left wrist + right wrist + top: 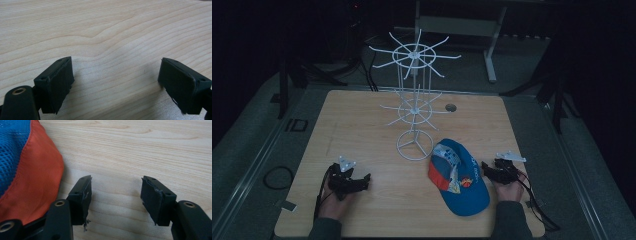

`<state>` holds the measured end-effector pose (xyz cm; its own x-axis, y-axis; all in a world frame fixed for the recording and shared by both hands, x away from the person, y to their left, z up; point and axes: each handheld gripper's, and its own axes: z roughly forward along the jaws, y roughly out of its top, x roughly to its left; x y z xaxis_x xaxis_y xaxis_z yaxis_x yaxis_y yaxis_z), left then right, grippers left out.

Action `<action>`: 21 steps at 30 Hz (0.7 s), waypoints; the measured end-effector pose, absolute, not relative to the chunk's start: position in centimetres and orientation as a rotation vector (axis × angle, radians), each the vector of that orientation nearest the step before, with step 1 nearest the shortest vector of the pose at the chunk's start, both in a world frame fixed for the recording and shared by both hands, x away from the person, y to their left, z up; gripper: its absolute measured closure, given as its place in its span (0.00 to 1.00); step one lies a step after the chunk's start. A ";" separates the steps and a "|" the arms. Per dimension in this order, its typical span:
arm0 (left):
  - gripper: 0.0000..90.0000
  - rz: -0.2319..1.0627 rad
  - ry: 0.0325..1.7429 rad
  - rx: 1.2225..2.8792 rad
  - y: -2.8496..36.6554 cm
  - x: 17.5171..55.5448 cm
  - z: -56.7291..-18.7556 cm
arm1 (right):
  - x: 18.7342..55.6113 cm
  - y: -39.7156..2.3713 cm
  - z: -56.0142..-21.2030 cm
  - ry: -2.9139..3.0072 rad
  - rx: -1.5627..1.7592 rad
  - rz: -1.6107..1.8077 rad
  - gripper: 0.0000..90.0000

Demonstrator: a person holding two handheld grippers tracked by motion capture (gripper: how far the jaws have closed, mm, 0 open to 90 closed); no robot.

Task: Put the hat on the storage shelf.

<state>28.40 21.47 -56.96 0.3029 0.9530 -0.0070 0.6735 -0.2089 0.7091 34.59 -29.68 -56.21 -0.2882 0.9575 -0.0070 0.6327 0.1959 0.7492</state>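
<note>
On the pale wooden table (377,200), seen from above, a white wire display stand (414,107) stood mid-table, with a blue and orange cap (458,177) just in front of it, near the front edge. My left gripper (362,181) rested on bare wood well left of the cap; my right gripper (488,169) lay just beside the cap's right side. Along my left gripper (116,80), the jaws were spread wide over bare boards, holding nothing. Along my right gripper (115,197), the jaws gaped empty, the cap's orange edge (37,177) touching the left one.
</note>
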 end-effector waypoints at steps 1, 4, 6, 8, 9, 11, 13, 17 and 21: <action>0.15 0.591 1.441 1.965 21.5 28.4 -57.0 | 34.6 -29.7 -56.2 1.999 1.478 0.895 0.46; 0.15 0.592 1.441 1.965 21.5 28.4 -57.0 | 34.6 -29.8 -56.2 2.006 1.472 0.898 0.46; 0.15 0.592 1.440 1.966 21.5 28.5 -57.0 | 34.6 -29.7 -56.1 2.017 1.475 0.889 0.49; 0.15 0.592 1.440 1.966 21.5 28.5 -57.0 | 34.6 -29.6 -55.9 2.040 1.470 0.879 0.53; 0.15 0.592 1.440 1.966 21.5 28.5 -57.0 | 34.6 -29.5 -55.8 2.054 1.465 0.873 0.55; 0.15 0.590 1.440 1.964 21.5 28.5 -57.0 | 34.7 -29.4 -55.7 2.070 1.462 0.868 0.56; 0.15 0.590 1.440 1.965 21.5 28.5 -57.0 | 34.6 -28.8 -55.4 2.118 1.434 0.843 0.56; 0.15 0.590 1.440 1.965 21.5 28.5 -57.0 | 34.4 -28.0 -54.7 2.151 1.390 0.836 0.57; 0.15 0.590 1.440 1.965 21.5 28.5 -57.0 | 34.1 -27.5 -53.8 2.167 1.356 0.855 0.60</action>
<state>28.46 21.45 -56.95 0.3043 0.9526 -0.0078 0.6732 -0.2092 0.7093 34.14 -27.48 -53.84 -0.4210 0.9060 -0.0434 0.6321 0.3274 0.7024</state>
